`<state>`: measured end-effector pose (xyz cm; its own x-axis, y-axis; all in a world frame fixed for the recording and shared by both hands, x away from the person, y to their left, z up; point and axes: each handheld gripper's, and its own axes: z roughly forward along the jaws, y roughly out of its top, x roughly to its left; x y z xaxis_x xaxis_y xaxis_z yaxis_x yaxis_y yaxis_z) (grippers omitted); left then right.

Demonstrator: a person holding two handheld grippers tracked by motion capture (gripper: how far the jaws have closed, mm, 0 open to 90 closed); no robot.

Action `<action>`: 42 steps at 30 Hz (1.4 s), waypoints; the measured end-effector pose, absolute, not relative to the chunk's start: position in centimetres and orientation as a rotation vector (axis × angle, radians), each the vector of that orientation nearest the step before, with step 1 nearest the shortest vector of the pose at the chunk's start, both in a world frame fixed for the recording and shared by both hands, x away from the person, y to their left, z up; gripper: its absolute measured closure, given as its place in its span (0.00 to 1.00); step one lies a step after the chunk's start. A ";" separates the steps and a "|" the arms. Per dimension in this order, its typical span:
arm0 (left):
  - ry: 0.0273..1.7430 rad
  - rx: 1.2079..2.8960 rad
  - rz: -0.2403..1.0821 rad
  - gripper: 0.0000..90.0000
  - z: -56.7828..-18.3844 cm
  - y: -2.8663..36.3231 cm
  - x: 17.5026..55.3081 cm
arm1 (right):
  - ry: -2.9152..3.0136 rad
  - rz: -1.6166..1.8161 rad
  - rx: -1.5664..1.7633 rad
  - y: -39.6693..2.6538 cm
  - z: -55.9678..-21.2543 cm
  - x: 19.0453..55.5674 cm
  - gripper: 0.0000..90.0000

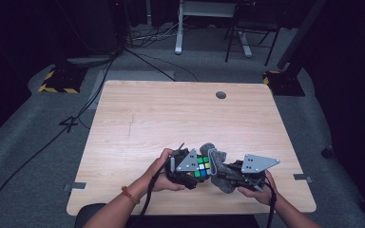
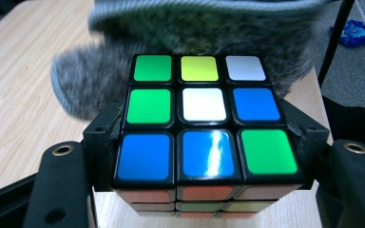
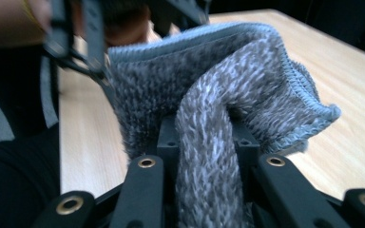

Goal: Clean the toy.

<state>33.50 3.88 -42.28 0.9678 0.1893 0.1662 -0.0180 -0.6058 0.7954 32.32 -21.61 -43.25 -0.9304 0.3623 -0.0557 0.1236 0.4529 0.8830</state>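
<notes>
Cube (image 2: 203, 118) green, blue, white, yellow; cloth (image 3: 237, 85) speckled grey.

- The left gripper (image 1: 193, 167) is held low by the left hand (image 1: 159, 176), jaws clamped on a Rubik's cube (image 2: 204, 121).
- The right gripper (image 1: 224, 174), gripped by the right hand (image 1: 259, 190), appears pinched on a grey cloth (image 3: 209, 156).
- Both forearms are angled inward.

This looks like a lab or recording studio. A bare wooden worktop (image 1: 171, 114) stands on grey carpet (image 1: 28, 137) in a dark room. Black cables (image 1: 76, 114) trail across the floor beyond its far left corner, yellow-and-black striped bases (image 1: 57, 81) flank its far edge, and white desk legs (image 1: 179, 28) stand behind.
</notes>
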 end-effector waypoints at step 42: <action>0.127 2.236 0.328 0.37 -42.0 3.9 33.4 | 2.453 1.415 0.442 -21.4 -43.7 32.5 0.81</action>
